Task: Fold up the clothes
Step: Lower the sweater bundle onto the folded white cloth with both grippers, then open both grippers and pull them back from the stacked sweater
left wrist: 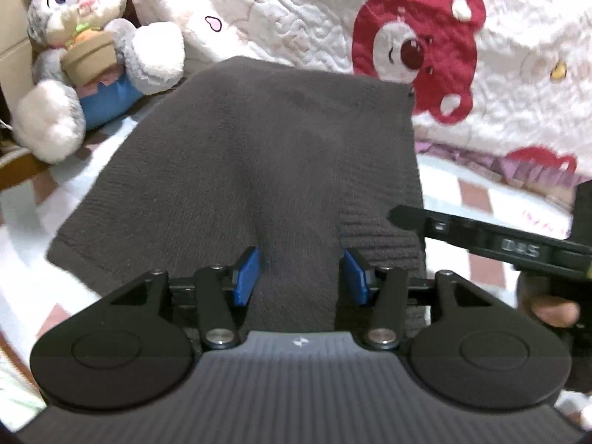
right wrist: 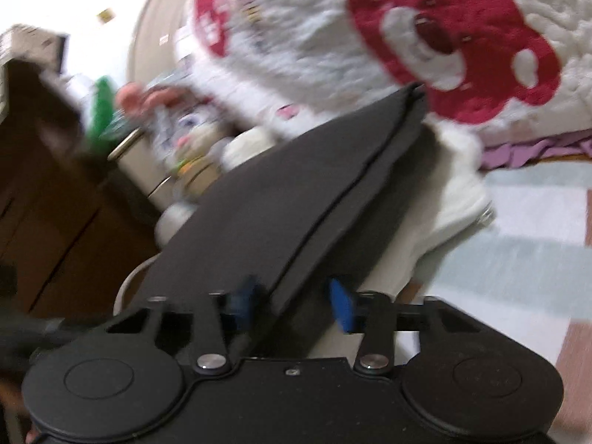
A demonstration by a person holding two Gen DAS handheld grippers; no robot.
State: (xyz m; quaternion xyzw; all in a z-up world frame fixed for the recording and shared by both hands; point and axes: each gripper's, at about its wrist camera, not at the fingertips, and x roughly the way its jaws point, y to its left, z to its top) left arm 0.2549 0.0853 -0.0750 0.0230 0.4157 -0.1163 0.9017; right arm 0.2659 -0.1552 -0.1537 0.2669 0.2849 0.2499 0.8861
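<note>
- The dark grey knit top (left wrist: 259, 155) lies spread on a bed with a checked sheet (left wrist: 48, 192) in white, pink and pale green.
- It looks folded over, with 1 layer on top of another; the right wrist view shows 2 edges running side by side.
- The left gripper (left wrist: 300, 277) sits low over the near edge of the top.
- Its 2 blue pads (left wrist: 246, 277) stand apart, with a bump of the grey cloth between them.
- The pads seem to touch the cloth on both sides, but I cannot tell if they are squeezing it tight.
- The right gripper (right wrist: 296, 305) is at the near right side of the top, by the ribbed hem (left wrist: 377, 236).
- In its own view the picture is blurry.
- Its 2 blue pads are apart too, and the folded edge of the top passes between them.
- I cannot tell if it is holding the cloth.
- In the left wrist view, 1 black finger of the right gripper pokes in from the right, and its tip touches the hem.
- A hand (left wrist: 555, 312) shows a little under that gripper.
- A fluffy grey and white bunny toy (left wrist: 85, 55) sits at the far left, near the top's far corner.
- A white quilt (left wrist: 296, 11) with red bear faces (left wrist: 414, 51) is bunched up behind the top.
</note>
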